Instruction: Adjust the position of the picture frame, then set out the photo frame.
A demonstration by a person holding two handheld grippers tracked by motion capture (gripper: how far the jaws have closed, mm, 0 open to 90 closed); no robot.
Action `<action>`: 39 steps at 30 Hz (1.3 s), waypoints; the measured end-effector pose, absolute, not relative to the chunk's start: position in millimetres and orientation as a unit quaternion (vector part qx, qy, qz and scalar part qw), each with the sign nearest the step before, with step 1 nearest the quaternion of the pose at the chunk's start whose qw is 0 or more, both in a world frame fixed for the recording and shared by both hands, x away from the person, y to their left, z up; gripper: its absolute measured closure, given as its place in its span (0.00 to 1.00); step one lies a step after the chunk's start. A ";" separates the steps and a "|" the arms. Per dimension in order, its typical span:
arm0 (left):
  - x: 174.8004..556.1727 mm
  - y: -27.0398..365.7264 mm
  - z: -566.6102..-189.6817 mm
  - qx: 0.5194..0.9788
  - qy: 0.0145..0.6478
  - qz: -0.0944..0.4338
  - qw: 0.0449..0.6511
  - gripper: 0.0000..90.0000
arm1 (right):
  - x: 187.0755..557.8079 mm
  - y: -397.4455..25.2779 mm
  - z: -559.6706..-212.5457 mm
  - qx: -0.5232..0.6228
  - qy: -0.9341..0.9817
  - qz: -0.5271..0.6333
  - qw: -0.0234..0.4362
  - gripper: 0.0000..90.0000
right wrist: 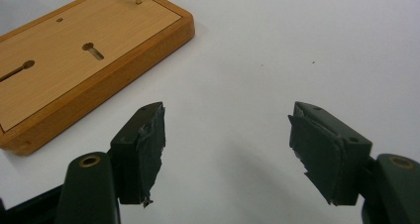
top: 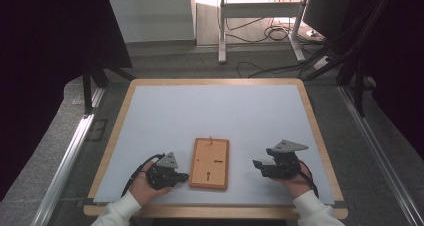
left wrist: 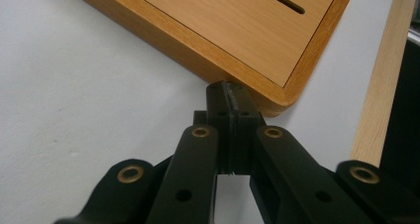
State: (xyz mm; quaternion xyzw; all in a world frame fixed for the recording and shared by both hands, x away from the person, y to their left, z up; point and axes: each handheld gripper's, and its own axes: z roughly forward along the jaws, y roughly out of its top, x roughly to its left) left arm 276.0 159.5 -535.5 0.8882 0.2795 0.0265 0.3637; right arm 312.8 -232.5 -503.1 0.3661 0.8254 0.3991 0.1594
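Note:
A flat wooden board point(top: 210, 163) with keyhole slots and a thin upright peg point(top: 210, 138) at its far end lies on the white mat near the front edge. My left gripper point(top: 183, 176) rests at the board's left near corner, its jaws pressed together with nothing between them; in the left gripper view its tips point(left wrist: 229, 92) almost touch the board's edge point(left wrist: 237, 83). To the right of the board my right gripper point(top: 257, 164) is held with its jaws wide apart and empty; the right gripper view shows its fingers point(right wrist: 141, 144) over bare mat, with the board point(right wrist: 79, 60) off to the left.
The white mat point(top: 215, 111) covers a wooden-rimmed table point(top: 310, 116). Behind the table stand a desk frame point(top: 260, 21) and loose cables on the floor. Metal rails point(top: 70, 151) run along both sides.

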 end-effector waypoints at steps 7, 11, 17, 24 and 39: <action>275.3 152.7 -535.0 0.890 0.274 0.030 0.362 1.00 | 312.9 -231.6 -503.5 0.364 0.827 0.398 0.160 0.34; 275.2 151.7 -534.5 0.890 0.273 0.032 0.365 1.00 | 312.5 -231.7 -503.2 0.364 0.828 0.397 0.160 0.34; 277.6 162.4 -529.2 0.876 0.287 0.048 0.384 0.97 | 312.8 -231.8 -503.9 0.362 0.828 0.396 0.159 0.33; 286.3 178.8 -529.5 0.851 0.340 0.079 0.392 0.63 | 312.8 -232.1 -504.6 0.362 0.830 0.394 0.161 0.33; 291.3 191.0 -530.1 0.840 0.357 0.096 0.399 0.38 | 312.7 -229.0 -505.8 0.352 0.834 0.392 0.165 0.33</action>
